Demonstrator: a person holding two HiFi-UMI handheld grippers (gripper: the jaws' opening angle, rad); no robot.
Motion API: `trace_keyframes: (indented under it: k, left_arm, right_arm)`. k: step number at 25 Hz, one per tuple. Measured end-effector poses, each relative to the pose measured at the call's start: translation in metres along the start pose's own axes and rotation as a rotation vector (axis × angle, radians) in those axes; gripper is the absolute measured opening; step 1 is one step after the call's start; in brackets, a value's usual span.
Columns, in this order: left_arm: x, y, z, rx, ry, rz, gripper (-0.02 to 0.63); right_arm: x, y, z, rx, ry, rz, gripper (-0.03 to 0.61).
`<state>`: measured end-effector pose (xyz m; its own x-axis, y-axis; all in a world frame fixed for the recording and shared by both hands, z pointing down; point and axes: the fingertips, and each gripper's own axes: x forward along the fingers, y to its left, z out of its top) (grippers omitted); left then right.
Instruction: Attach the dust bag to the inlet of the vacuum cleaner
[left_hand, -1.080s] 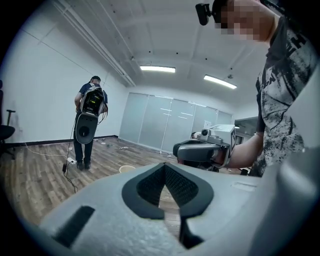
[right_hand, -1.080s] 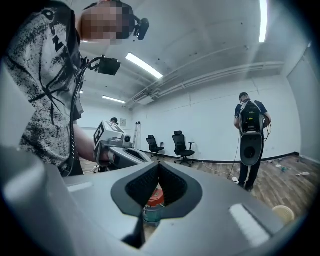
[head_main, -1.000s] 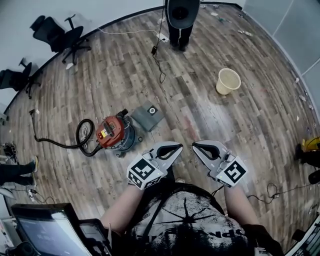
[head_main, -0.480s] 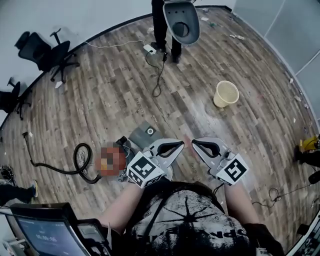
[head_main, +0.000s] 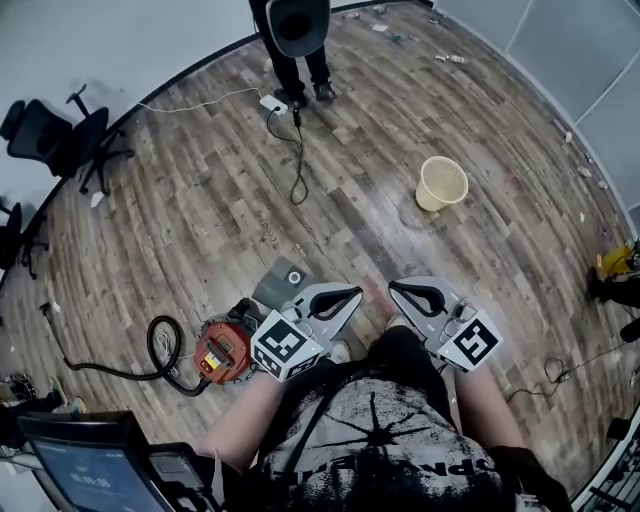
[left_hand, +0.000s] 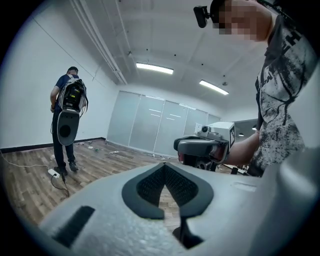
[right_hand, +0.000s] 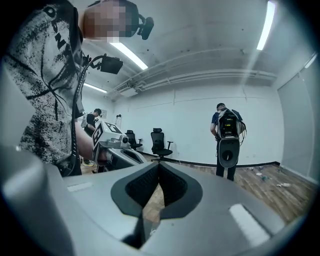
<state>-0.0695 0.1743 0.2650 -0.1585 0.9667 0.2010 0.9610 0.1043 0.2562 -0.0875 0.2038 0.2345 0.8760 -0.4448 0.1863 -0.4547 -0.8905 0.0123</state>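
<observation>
Above the wood-plank floor (head_main: 200, 200), we held the left gripper (head_main: 352, 294) and right gripper (head_main: 396, 289) nearly level at waist height, side by side, tips angled toward each other. Both had their jaws pressed together on nothing. The left gripper covered one edge of the red vacuum cleaner (head_main: 222, 350) and a corner of the grey dust bag (head_main: 283, 283) lying just beside it. A wastebasket (head_main: 441, 183) stood well apart. A person (head_main: 292, 40) near the white wall was cut off by the frame's top.

Operator: grey short-sleeved T-shirt with black splatter print (head_main: 375, 440), black diagonal strap (head_main: 312, 435) across it, light-grey black-padded left gripper (head_main: 357, 294) and right gripper (head_main: 393, 289), white cube with black square markers (head_main: 283, 343) on each.
</observation>
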Motion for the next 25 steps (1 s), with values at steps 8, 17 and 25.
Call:
trace_keyframes:
  k: [8,17,25]
  left_arm:
    - [0.036,0.058,0.012,-0.019,0.003,0.05,0.003]
    - [0.116,0.149,0.057,-0.046,-0.025,0.228,0.003]
    - [0.148,0.193,0.094,-0.071,-0.103,0.407,0.003]
  right_arm:
    - [0.024,-0.064,0.01,-0.026,-0.069,0.039,0.007]
    - [0.066,-0.186,0.028,-0.061,-0.146,0.24,0.008]
    - [0.09,-0.244,0.027,-0.093,-0.173,0.431,0.006]
